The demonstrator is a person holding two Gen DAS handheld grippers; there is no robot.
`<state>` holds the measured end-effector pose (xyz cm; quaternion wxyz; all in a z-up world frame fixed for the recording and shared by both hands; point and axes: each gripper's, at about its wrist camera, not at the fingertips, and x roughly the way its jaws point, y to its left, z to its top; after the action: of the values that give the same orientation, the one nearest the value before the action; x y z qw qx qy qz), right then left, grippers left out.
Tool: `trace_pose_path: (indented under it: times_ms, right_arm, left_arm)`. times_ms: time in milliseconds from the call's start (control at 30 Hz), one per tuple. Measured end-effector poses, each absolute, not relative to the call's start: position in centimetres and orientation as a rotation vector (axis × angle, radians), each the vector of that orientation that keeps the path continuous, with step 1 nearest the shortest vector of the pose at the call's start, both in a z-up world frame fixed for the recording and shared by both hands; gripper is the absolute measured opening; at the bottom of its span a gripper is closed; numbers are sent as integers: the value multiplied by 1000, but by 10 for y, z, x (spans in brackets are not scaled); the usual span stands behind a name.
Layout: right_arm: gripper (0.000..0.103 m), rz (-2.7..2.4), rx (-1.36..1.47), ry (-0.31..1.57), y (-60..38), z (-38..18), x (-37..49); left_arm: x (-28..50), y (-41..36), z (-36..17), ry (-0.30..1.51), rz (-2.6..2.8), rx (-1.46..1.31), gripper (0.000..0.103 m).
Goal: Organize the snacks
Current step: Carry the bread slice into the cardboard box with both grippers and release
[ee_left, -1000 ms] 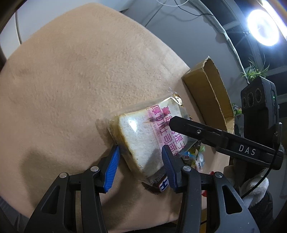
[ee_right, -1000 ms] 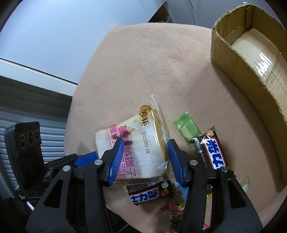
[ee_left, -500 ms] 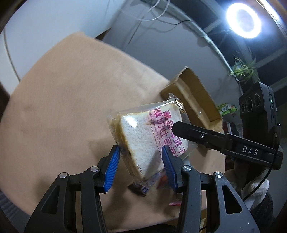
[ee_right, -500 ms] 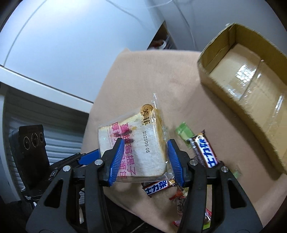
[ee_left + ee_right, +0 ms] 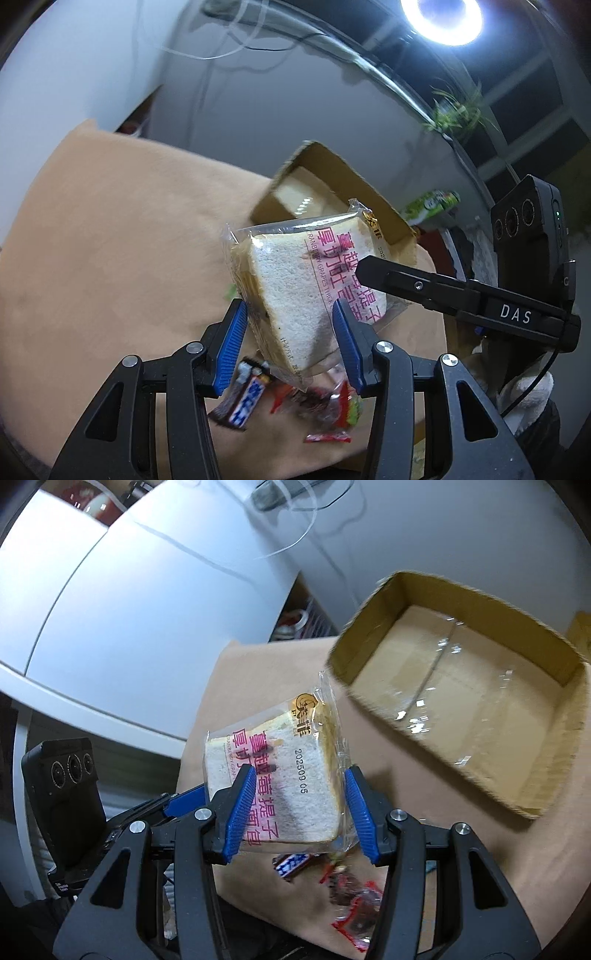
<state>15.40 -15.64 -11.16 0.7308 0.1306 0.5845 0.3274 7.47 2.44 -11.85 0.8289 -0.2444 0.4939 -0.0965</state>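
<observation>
A clear-wrapped bread slice package (image 5: 306, 288) with pink lettering hangs in the air above the tan tablecloth (image 5: 110, 240). My left gripper (image 5: 288, 332) is shut on its lower corner, blue pads on both sides. In the right wrist view the same bread package (image 5: 280, 775) sits between the blue pads of my right gripper (image 5: 300, 801), shut on it. The right gripper's black finger (image 5: 406, 284) crosses the wrapper from the right. An open, empty cardboard box (image 5: 461, 672) lies beyond the bread; it also shows as the box (image 5: 332, 177) behind the package.
Below the bread lie a chocolate bar (image 5: 245, 400) and red snack packets (image 5: 328, 406) near the table's front edge, seen too as the bar (image 5: 291, 862) and packets (image 5: 354, 904). A green can (image 5: 432, 203) and a ring light (image 5: 441, 14) stand beyond the table.
Both grippers have risen with the bread package, lifting it off the table and the other snacks. The cardboard box has come further into view, its inside now showing.
</observation>
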Motion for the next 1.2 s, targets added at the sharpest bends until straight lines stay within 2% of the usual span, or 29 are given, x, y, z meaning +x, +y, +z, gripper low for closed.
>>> trace_pose_path:
  times_ms: [400, 633, 1200]
  right_arm:
    - [53, 549, 335, 1250, -232, -105, 182]
    - [53, 480, 365, 1244, -265, -120, 198]
    - [53, 402, 358, 1264, -284, -147, 218]
  left_arm:
    - [135, -45, -111, 1052, -354, -390, 46]
    - [156, -76, -118, 1068, -408, -345, 46]
    - [190, -105, -135, 1106, -431, -271, 45]
